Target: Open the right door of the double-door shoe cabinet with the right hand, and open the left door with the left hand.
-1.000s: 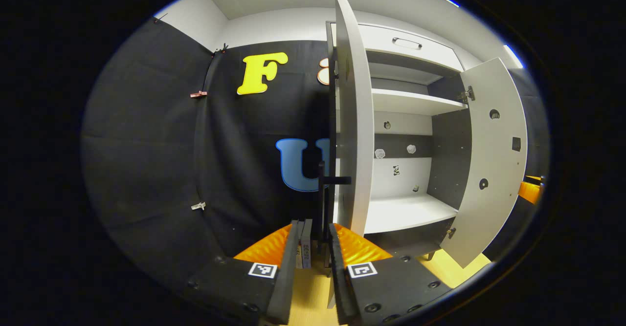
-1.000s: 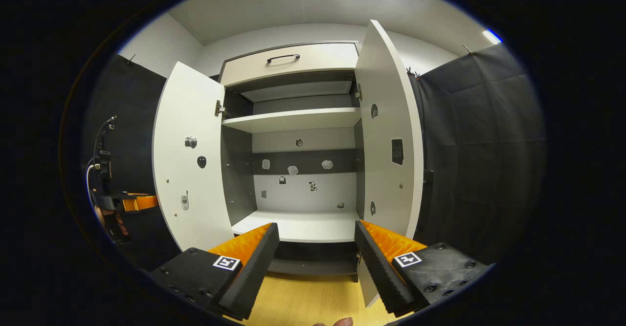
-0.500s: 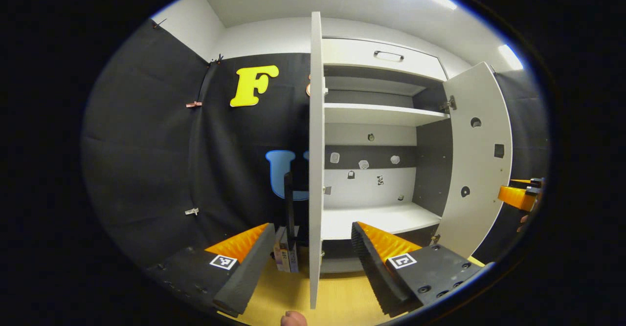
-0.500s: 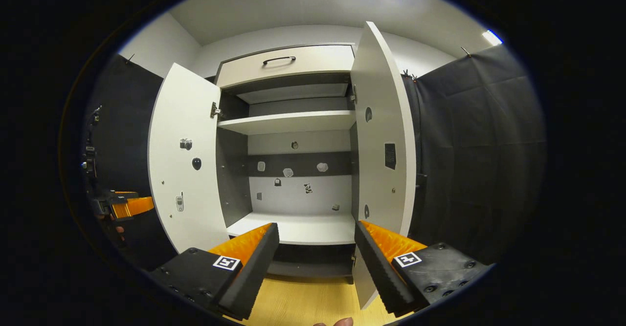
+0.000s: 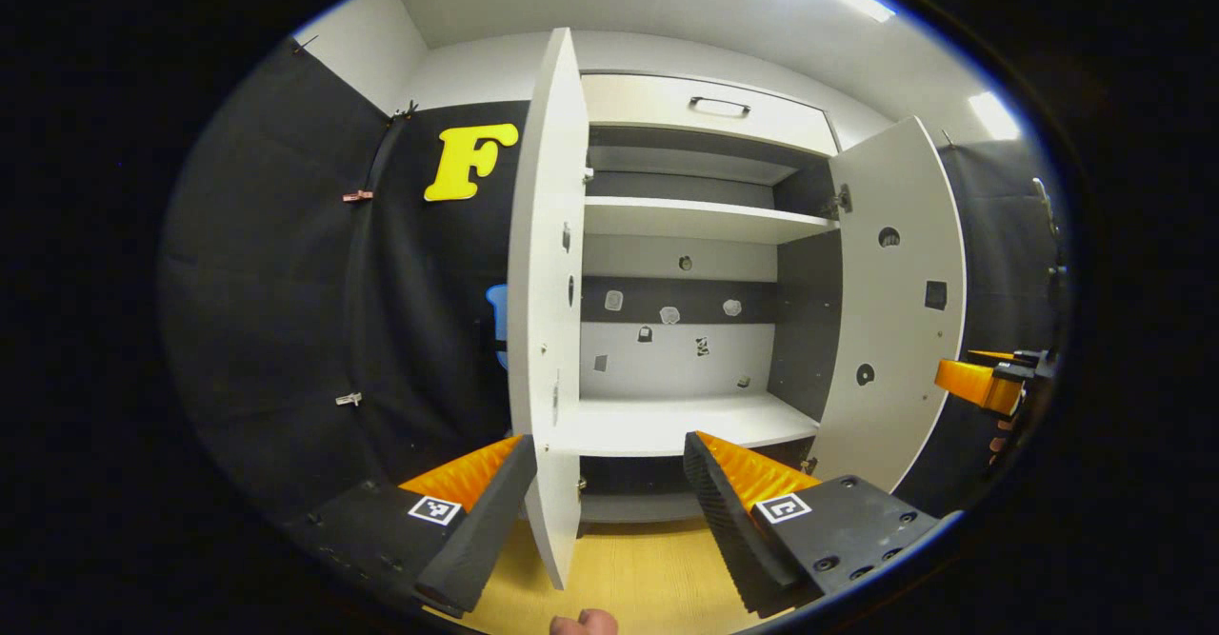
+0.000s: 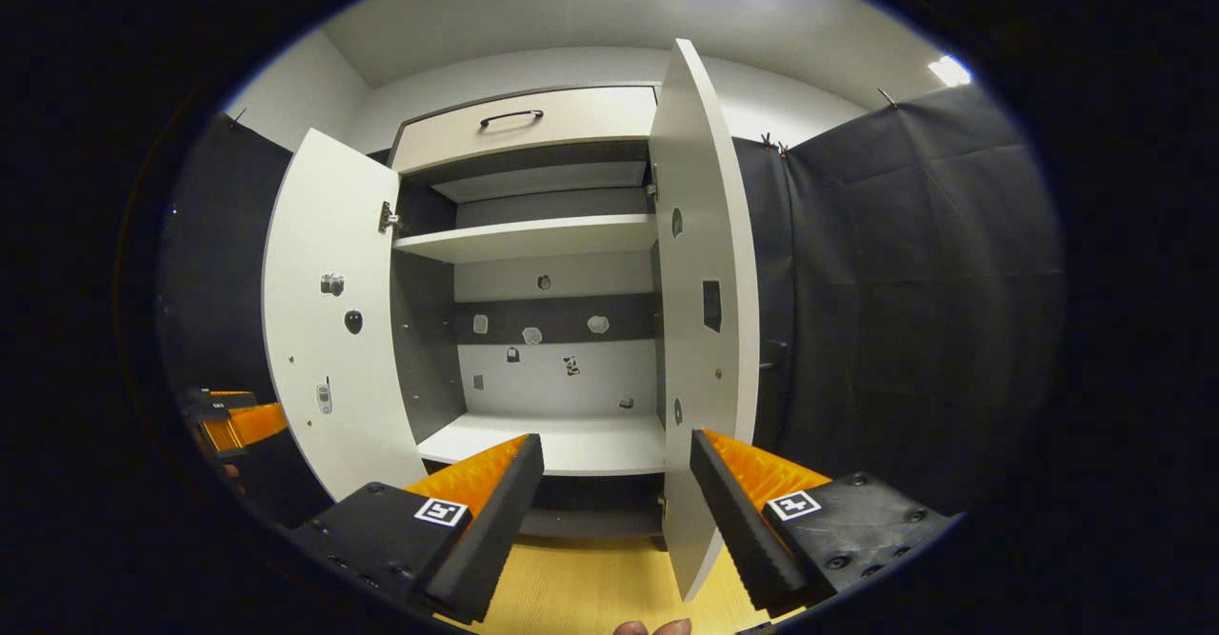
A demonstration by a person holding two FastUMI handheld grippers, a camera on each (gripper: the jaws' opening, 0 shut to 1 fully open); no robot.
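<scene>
standing spread wide with nothing between them, the fingers of the left gripper (image 5: 605,511) are seen at the bottom of the left gripper view, the free edge of the left door (image 5: 548,311) falling just beside the left finger; whether it is touched cannot be told. the fingers of the right gripper (image 6: 614,511) are likewise held apart and empty in the right gripper view, the lower edge of the right door (image 6: 700,330) lying close to the right finger. both doors of the shoe cabinet (image 6: 533,121) are swung fully out, and the white shelves (image 6: 529,235) and the back panel with its small stickers (image 6: 533,335) are exposed. a drawer with a dark handle (image 6: 511,118) is set along the cabinet's top edge. light wooden floor (image 6: 590,587) is seen below the cabinet's bottom edge. in the left gripper view the right gripper and a hand (image 5: 1000,430) are seen beyond the right door's outer edge.
</scene>
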